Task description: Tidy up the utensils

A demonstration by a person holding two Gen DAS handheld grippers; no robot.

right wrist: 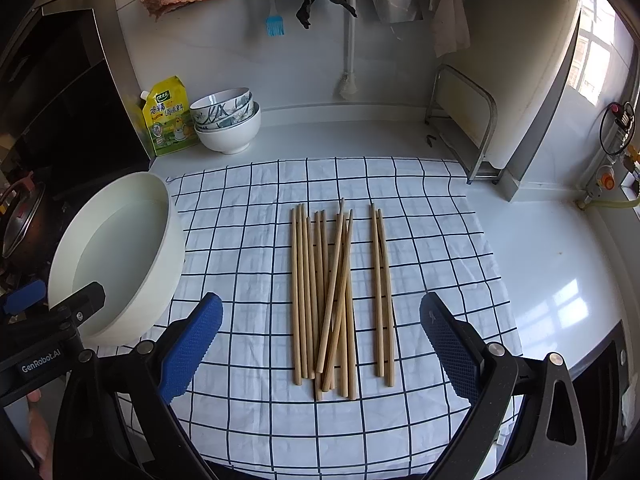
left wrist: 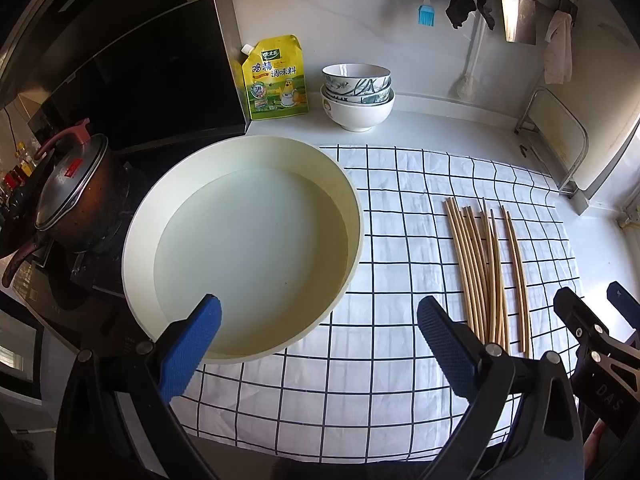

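Note:
Several wooden chopsticks (right wrist: 324, 300) lie lengthwise on a white cloth with a dark grid (right wrist: 248, 240). A pair (right wrist: 382, 296) lies apart to their right. They also show in the left wrist view (left wrist: 484, 272). A cream round basin (left wrist: 244, 248) holding water stands at the cloth's left edge, also in the right wrist view (right wrist: 116, 256). My left gripper (left wrist: 318, 316) is open and empty, hovering at the basin's near rim. My right gripper (right wrist: 320, 320) is open and empty, above the near ends of the chopsticks.
Stacked bowls (left wrist: 357, 94) and a yellow seasoning pouch (left wrist: 276, 78) stand at the back. A lidded pot (left wrist: 74, 188) sits on the stove at left. A metal rack (right wrist: 464, 120) with a board stands at the back right. A blue brush (right wrist: 274, 24) and cloths hang on the wall.

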